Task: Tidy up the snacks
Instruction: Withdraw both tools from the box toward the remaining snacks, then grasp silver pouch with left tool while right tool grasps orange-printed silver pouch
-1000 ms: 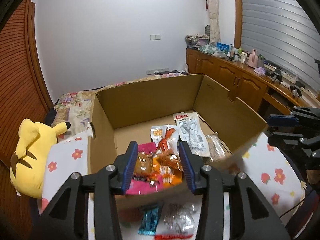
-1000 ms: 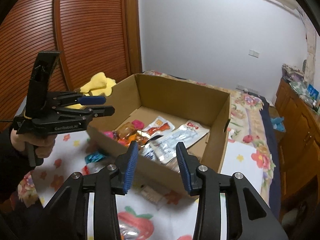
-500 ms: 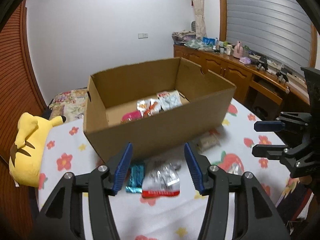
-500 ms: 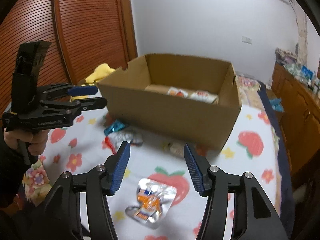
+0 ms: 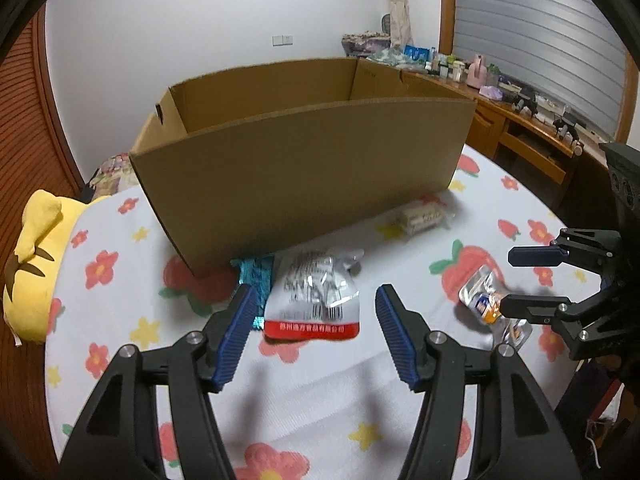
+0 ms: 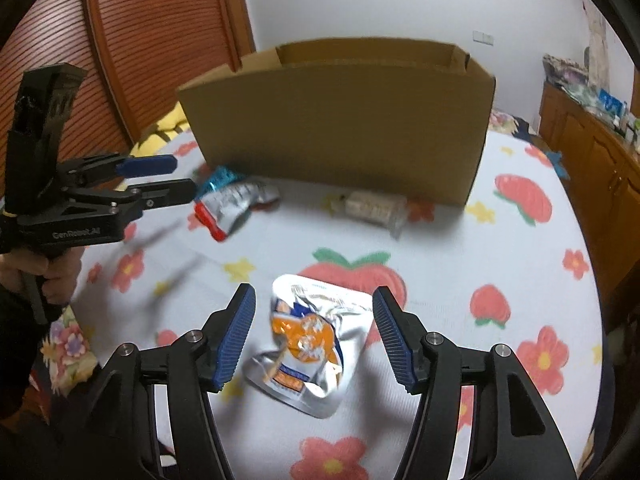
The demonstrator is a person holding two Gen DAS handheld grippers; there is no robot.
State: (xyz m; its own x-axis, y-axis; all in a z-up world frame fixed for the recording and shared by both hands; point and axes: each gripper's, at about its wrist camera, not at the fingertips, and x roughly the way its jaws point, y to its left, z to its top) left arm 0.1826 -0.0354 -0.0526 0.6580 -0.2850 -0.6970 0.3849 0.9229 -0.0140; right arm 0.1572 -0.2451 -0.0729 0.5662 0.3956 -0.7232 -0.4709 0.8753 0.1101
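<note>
— Both claws dropped lower since before?
— Yes. Left claw gaped before the brown cardboard box, over a red-edged silver pouch; right claw gaped around an orange-printed silver packet.

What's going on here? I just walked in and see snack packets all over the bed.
A person holds two grasping tools over a floral sheet. The left tool is open around a silver packet with a red band; the right tool is open around a silver-and-orange pouch. Neither is gripped yet. A teal packet and a pale packet lie beside the cardboard box.
</note>
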